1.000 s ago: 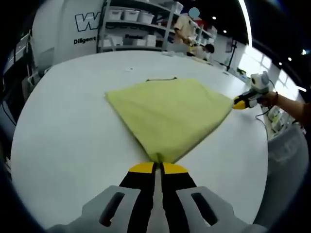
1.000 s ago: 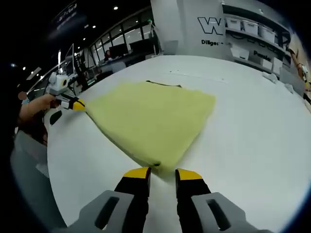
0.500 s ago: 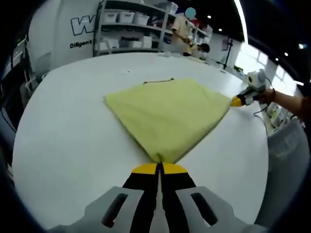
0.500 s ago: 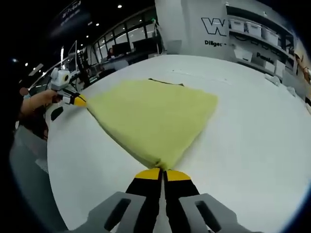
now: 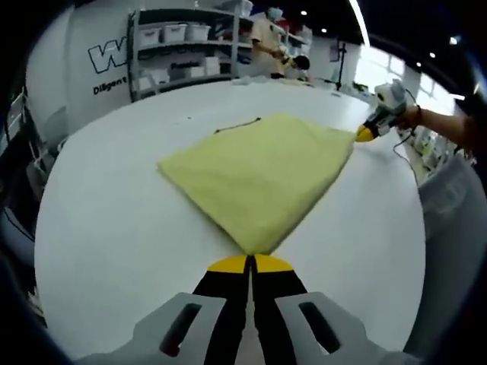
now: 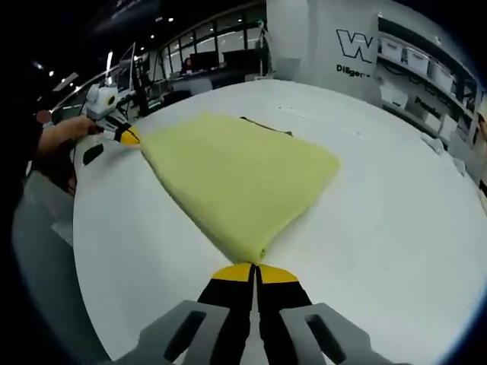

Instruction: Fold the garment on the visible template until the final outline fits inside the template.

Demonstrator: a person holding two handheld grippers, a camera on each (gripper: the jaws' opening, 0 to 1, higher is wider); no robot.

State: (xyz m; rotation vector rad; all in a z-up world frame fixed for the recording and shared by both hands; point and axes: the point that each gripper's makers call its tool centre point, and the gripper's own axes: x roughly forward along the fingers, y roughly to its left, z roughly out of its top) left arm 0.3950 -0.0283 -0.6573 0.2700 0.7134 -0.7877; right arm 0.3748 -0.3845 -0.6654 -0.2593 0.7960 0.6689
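A yellow-green garment (image 5: 259,169) lies spread flat on the white table (image 5: 114,228), folded into a rough four-sided shape. My left gripper (image 5: 249,263) is shut on its near corner. At the garment's far right corner in the left gripper view, the right gripper (image 5: 365,134) pinches the cloth, held by a hand. In the right gripper view the same garment (image 6: 236,179) runs away from my right gripper (image 6: 255,272), which is shut on its near corner, while the left gripper (image 6: 125,137) holds the far left corner. A thin black template line (image 5: 237,125) peeks out past the garment's far edge.
Shelving with white bins (image 5: 183,46) stands behind the table by a wall with large lettering. People (image 5: 270,38) stand at the back. The table edge (image 6: 84,251) curves close on the left in the right gripper view. A sleeve and hand (image 5: 449,125) hold the right gripper.
My right gripper went from open beside the garment's corner to shut on it. Both views have shifted a little as the hands moved; the garment lies as before.
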